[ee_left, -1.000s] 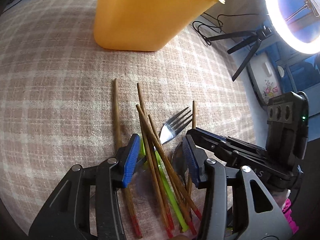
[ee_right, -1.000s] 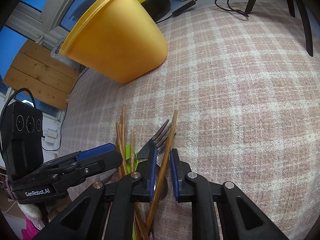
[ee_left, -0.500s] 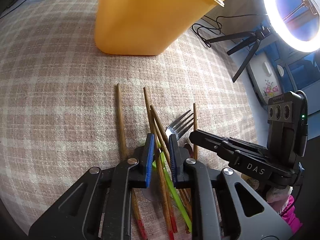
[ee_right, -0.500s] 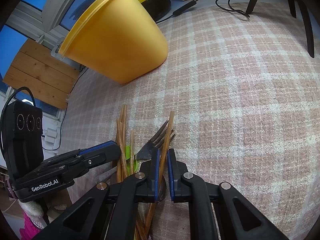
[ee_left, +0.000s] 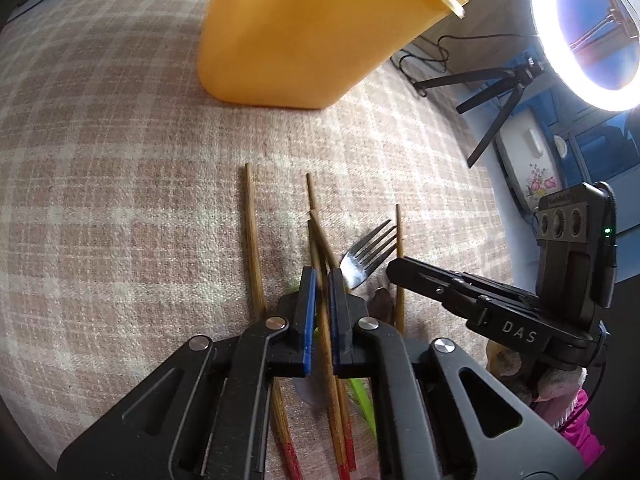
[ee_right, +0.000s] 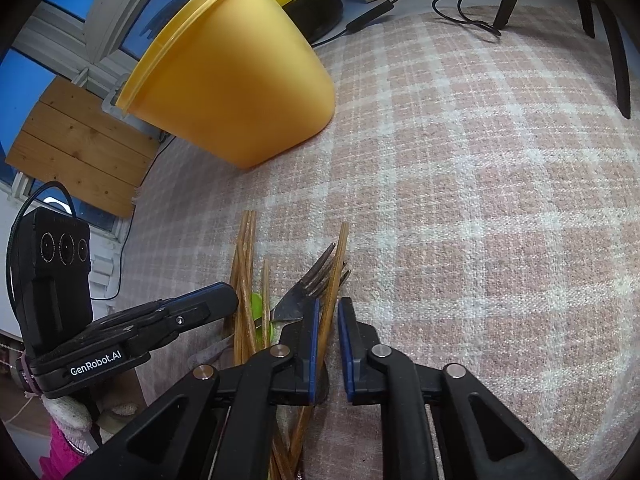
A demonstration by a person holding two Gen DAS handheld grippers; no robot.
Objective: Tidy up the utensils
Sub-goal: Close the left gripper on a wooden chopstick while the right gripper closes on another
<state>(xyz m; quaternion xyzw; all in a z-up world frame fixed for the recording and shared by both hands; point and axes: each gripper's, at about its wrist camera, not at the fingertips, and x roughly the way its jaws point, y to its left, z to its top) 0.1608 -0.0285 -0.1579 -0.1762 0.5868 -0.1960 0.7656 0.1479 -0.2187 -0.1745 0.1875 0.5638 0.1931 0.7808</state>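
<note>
1. We see the left gripper (ee_left: 322, 280) pointing down at the plaid cloth (ee_left: 120, 184); its blue pads are pinched on a pair of brown chopsticks (ee_left: 320, 248) that run up between them; the jaws are nearly together.
2. We see the right gripper (ee_right: 328, 312) beside it, with a single chopstick (ee_right: 336, 268) lying against its left pad; a gap shows on the other side, and its jaws are opening, so the stick sits between them without being pressed from both sides.
3. The loose utensils lie in a heap under both grippers; a metal fork (ee_left: 366, 254) rests tines-up between the two, near a lone chopstick (ee_left: 252, 232) off to the left and a green stick (ee_left: 362, 396) partly hidden below.
4. The yellow tub (ee_left: 304, 36) stands on the cloth well beyond the heap; a ring light (ee_left: 584, 28) glows at the far right.
</note>
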